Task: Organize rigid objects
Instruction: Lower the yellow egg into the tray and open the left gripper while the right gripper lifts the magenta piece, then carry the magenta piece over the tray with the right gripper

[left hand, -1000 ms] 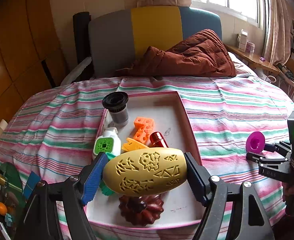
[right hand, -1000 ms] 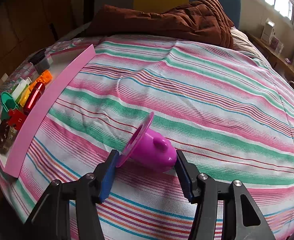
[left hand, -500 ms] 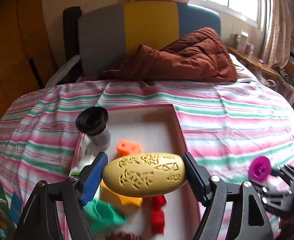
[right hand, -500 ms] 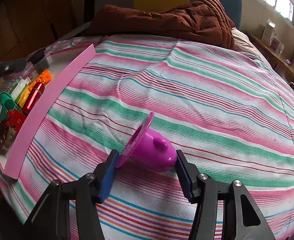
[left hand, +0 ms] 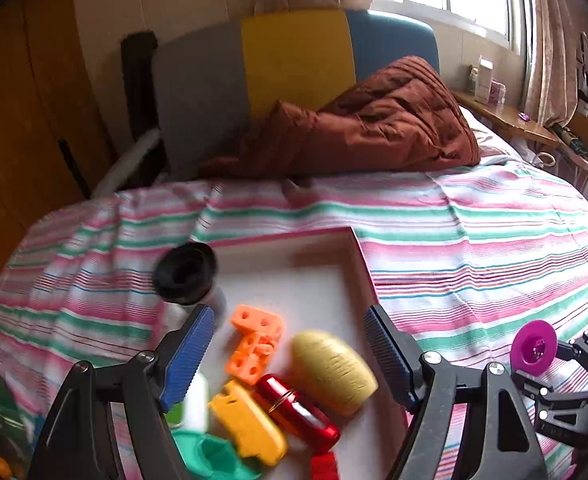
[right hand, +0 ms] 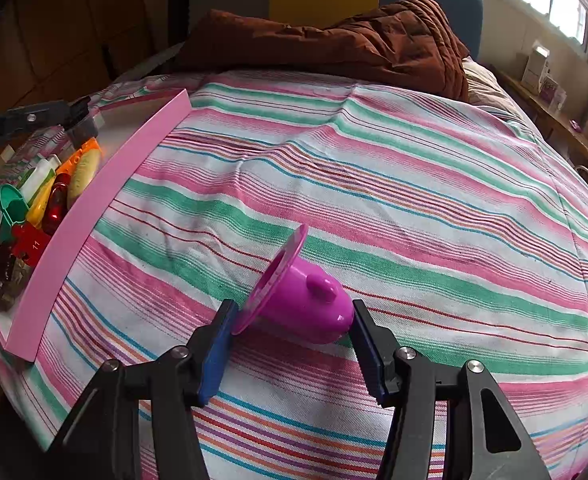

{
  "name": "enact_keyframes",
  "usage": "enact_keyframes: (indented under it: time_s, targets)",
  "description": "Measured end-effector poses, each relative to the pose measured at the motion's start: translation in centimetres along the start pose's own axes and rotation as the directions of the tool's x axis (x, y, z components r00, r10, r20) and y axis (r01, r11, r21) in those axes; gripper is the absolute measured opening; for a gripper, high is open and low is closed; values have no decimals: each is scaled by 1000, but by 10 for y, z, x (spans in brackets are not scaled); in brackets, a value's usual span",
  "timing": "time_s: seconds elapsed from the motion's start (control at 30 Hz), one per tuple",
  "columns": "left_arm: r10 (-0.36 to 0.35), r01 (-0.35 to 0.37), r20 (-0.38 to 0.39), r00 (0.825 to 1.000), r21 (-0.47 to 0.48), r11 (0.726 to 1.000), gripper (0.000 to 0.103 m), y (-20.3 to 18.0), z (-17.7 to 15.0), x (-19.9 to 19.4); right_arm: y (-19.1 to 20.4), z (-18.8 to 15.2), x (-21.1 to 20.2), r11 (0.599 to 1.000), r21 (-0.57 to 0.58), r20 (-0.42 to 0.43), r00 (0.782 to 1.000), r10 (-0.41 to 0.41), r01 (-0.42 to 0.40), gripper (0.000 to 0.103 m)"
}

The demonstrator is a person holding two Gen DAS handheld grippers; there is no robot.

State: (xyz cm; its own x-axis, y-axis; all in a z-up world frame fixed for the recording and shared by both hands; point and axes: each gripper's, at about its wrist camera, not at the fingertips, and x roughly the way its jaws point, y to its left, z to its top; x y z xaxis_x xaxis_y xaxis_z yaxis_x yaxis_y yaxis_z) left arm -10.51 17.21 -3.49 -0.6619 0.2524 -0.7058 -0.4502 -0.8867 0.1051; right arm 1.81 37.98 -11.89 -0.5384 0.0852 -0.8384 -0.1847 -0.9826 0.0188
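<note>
My left gripper is open above the pink-rimmed tray. The yellow egg-shaped piece lies in the tray between the fingers, free of them, beside a red cylinder, an orange block, a yellow block and a black-capped jar. My right gripper is shut on a magenta toy cup, held just above the striped bedspread. The cup also shows at the right of the left wrist view.
A brown quilt is bunched at the head of the bed. A green scoop and a red piece lie at the tray's near end. The tray's pink wall stands left of the right gripper. A bedside shelf is at far right.
My left gripper moved forward over the tray, opened and let go of the yellow egg piece, which now lies in the tray. The right gripper has stayed still with the magenta cup.
</note>
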Motion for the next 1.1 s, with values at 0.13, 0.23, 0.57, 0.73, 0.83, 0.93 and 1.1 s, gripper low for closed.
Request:
enact_keyframes:
  time_s: [0.13,0.23,0.57,0.73,0.83,0.93,1.1]
  targets:
    - [25,-24,55,998,-6,1000,79,4,-7,-33,5,4,-3,1000,8,3,1000,11,-11,56]
    - [16,-15,60,998,-32,999,79,12,-15,-49,19,12,-12,1000,-6,38,999,19,-19,56]
    - [33,-29,31,999,-116,993,79,41,-42,-74,70,22,-25,996,-29,83,993,89,-87,56]
    - [38,-36,6,999,-148,988,79,52,-56,-77,85,16,-35,993,-38,92,989,119,-116,56]
    - [43,-43,-4,999,-165,985,79,57,-65,-78,96,15,-43,989,-53,103,984,145,-140,56]
    - [44,-44,-6,999,-180,983,79,62,-70,-81,110,15,-51,982,-84,108,978,178,-170,56]
    - [53,-53,-4,999,-204,978,79,72,-77,-87,141,13,-59,964,-164,98,969,227,-209,56]
